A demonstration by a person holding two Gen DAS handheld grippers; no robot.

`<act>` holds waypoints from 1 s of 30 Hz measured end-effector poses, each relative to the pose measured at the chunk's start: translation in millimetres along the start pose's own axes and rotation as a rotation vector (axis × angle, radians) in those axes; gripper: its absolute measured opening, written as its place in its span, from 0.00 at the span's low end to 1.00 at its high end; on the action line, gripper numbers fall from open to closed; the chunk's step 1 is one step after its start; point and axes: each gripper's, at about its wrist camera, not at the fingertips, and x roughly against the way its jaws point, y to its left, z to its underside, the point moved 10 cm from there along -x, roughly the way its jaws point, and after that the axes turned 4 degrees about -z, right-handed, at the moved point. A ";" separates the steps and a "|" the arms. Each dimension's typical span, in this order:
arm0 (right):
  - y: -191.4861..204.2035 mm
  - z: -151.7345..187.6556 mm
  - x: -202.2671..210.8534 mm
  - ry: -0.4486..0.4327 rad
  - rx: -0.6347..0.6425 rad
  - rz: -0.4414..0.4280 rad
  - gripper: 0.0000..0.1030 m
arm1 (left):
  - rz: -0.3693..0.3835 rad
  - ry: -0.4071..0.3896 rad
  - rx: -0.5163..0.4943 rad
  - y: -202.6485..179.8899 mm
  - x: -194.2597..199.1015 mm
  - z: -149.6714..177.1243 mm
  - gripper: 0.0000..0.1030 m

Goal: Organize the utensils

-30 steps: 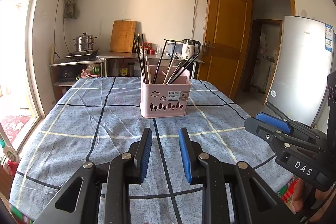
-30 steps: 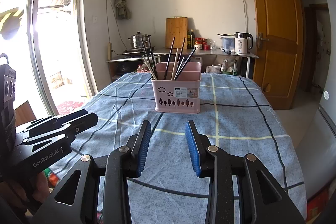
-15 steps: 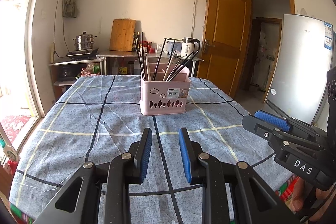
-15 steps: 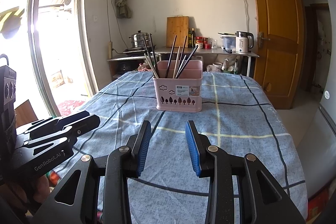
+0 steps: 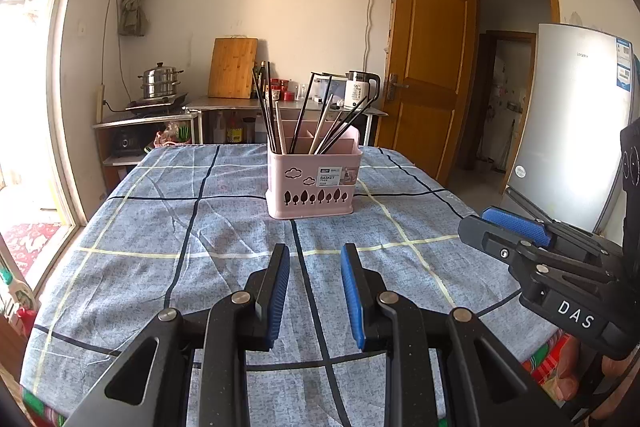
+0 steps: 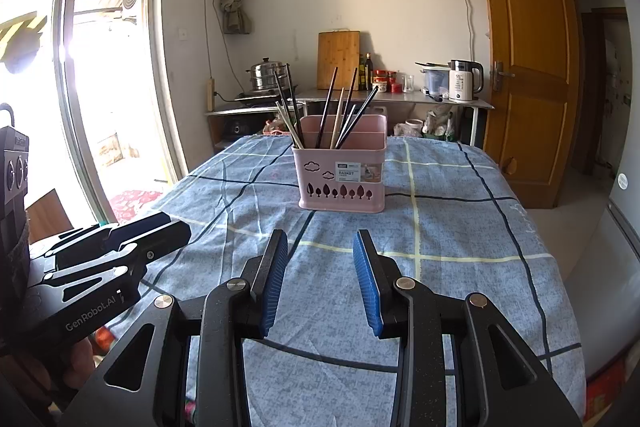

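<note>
A pink utensil basket [image 5: 314,183] stands near the middle of the table, also in the right wrist view [image 6: 342,173]. Several chopsticks [image 5: 316,121] stand in it, black and pale ones, leaning apart [image 6: 336,115]. My left gripper [image 5: 314,259] is open and empty, held above the cloth well short of the basket. My right gripper [image 6: 320,247] is open and empty, likewise short of the basket. Each gripper shows in the other's view, the right one [image 5: 504,231] at the right, the left one [image 6: 160,231] at the left.
A blue checked cloth [image 5: 160,235] covers the table. A counter at the back holds a kettle [image 5: 360,91], a cutting board [image 5: 232,67] and a steamer pot [image 5: 160,83]. A fridge [image 5: 568,123] stands right of the table. A glass door [image 6: 100,87] is on the left.
Both grippers have drawn slightly back from the basket, which looks a little farther and higher in view. Both jaws stay open and empty.
</note>
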 end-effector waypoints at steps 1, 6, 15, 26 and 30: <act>-0.1 0.1 0.0 0.001 0.000 0.000 0.34 | 0.002 -0.001 -0.002 -0.5 0.1 0.1 0.25; -0.3 0.1 0.3 0.001 0.001 0.000 0.34 | 0.006 -0.002 -0.012 -3.1 0.5 0.9 0.25; 0.0 0.5 0.0 0.001 0.001 0.001 0.34 | 0.009 0.002 -0.015 -4.2 0.8 2.2 0.25; -0.1 0.9 0.2 -0.001 0.001 0.002 0.34 | 0.018 0.004 -0.017 -5.1 1.9 3.6 0.25; -0.2 1.4 0.3 -0.001 0.001 0.002 0.34 | 0.019 0.006 -0.015 -5.2 2.1 3.5 0.25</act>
